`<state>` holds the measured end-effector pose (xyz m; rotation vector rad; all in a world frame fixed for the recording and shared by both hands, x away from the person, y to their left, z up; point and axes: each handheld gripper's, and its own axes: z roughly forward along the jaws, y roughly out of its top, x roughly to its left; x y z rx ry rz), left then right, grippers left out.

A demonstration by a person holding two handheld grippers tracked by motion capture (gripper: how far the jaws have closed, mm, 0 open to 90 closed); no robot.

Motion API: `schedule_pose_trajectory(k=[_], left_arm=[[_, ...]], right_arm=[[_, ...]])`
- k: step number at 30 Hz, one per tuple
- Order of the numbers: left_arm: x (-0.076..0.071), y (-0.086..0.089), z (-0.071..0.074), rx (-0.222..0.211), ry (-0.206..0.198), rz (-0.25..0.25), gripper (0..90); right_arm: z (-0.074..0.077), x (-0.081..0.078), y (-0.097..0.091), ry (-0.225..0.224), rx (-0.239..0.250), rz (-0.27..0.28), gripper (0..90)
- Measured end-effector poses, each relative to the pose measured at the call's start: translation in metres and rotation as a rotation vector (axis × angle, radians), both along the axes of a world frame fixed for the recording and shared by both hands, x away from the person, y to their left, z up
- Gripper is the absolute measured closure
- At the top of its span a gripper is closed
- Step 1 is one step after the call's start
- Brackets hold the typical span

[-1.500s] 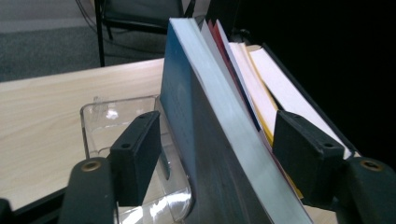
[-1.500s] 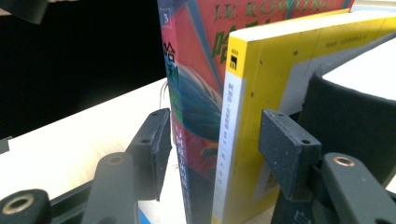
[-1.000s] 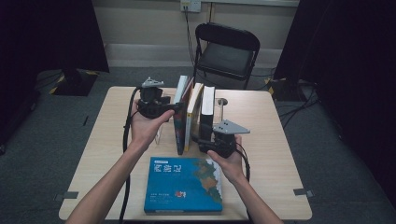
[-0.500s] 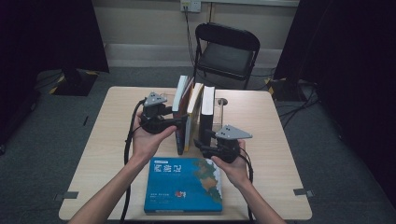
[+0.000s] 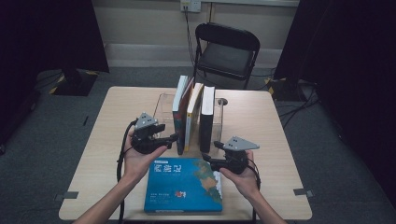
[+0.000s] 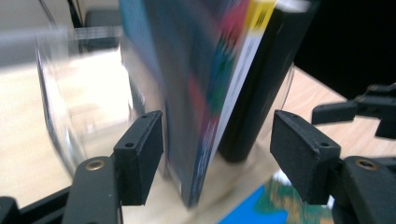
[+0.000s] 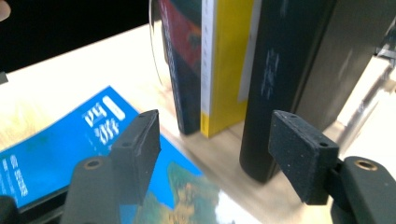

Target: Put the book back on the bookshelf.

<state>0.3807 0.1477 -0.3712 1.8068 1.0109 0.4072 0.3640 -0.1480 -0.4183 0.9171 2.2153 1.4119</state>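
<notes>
Looking down from the high view, the blue book lies flat at the six o'clock edge of the table, its long side running nine to three o'clock, while three upright books stand in a clear holder at the centre. The left gripper sits at nine o'clock of that row, its tips just beside the near end of the leftmost dark book. The right gripper hovers at the blue book's upper right corner, pointing toward nine o'clock; it looks the nearer tool to the flat book, which lies just at seven o'clock of it.

In the left gripper view, the jaws stand wide apart with nothing between the pads, and the dark book's spine rises at twelve o'clock between them, slightly tilted and blurred; the black book stands at one o'clock, and a corner of the blue cover shows at five o'clock.

In the right gripper view, the jaws are likewise spread wide and empty. The blue cover spreads from nine to six o'clock beneath them, and the yellow-spined book and black book stand at twelve and one o'clock. I judge that the coming grasp turns on the right gripper dropping onto the flat book's near edge.
</notes>
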Motion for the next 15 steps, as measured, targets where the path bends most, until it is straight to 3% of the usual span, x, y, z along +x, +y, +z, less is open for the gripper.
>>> schedule_pose_trajectory(k=[1,3,10,13,15], left_arm=[[-0.001,0.001,-0.004,0.025,-0.008,0.008,36.6],[-0.003,0.004,-0.013,0.057,0.016,0.008,38.5],[-0.022,0.03,-0.051,0.081,0.108,-0.004,49.6],[-0.029,0.041,-0.06,0.06,0.13,0.018,50.5],[-0.034,0.048,-0.062,0.069,0.148,0.011,52.4]], right_arm=[[-0.002,-0.001,-0.001,0.006,-0.006,0.0,32.5],[-0.007,-0.002,-0.004,0.02,-0.015,-0.001,31.8],[-0.026,-0.001,-0.012,0.08,-0.049,-0.005,27.9],[-0.035,0.003,-0.009,0.105,-0.073,0.003,27.5],[-0.039,0.005,-0.005,0.123,-0.076,0.02,26.7]])
